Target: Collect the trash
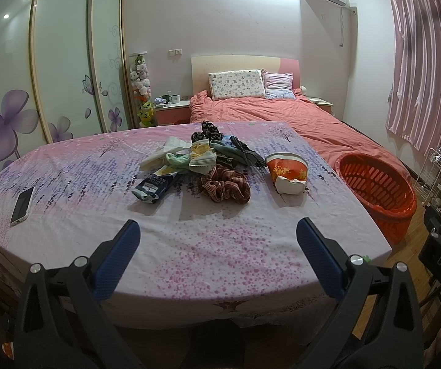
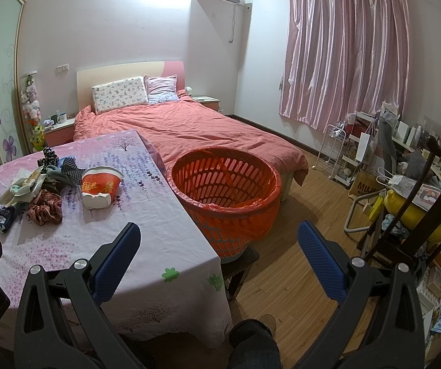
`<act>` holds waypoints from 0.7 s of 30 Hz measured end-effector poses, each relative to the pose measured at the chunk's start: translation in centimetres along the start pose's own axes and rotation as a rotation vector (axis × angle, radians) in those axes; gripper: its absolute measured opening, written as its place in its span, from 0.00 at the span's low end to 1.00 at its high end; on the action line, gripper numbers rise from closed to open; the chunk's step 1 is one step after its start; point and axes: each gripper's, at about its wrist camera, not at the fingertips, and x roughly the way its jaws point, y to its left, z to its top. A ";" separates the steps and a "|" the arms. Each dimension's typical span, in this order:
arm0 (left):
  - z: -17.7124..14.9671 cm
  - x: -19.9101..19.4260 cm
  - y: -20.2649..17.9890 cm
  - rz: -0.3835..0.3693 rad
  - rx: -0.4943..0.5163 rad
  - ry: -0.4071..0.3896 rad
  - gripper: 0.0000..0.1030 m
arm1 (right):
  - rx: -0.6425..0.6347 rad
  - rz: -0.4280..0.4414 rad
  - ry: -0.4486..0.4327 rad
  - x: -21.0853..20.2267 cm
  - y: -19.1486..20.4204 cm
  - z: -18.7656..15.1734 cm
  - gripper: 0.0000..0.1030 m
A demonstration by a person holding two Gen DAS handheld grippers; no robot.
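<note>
A pile of wrappers and cloth bits (image 1: pixel 189 153) (image 2: pixel 32 181) lies mid-table on the pink flowered cloth (image 1: pixel 208 246). Beside it are a plaid scrunchie (image 1: pixel 224 185) (image 2: pixel 45 208), a dark blue packet (image 1: pixel 154 186) (image 2: pixel 4 216) and a crushed red-and-white paper cup (image 1: pixel 288 170) (image 2: pixel 101 188). An orange basket (image 1: pixel 377 184) (image 2: pixel 226 189) lined with a red bag stands off the table's right edge. My left gripper (image 1: pixel 218 247) hovers open over the near table edge, nothing in it. My right gripper (image 2: pixel 220 247) is open and empty, between the table corner and the basket.
A phone (image 1: pixel 22 205) lies at the table's left side. A bed with a salmon cover (image 2: pixel 195 129) stands behind the table and basket. A dark chair (image 2: pixel 420 215) and cluttered shelves (image 2: pixel 358 153) fill the right. A person's shoe (image 2: pixel 251 335) is on the wooden floor.
</note>
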 end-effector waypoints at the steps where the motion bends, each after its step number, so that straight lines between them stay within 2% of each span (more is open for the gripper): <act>1: 0.0 0.0 0.0 0.000 0.000 0.000 0.96 | 0.000 0.000 0.000 0.0 0.0 0.0 0.98; 21: 0.0 0.5 0.1 0.006 -0.001 0.020 0.96 | 0.006 0.005 0.003 0.6 0.3 -0.1 0.98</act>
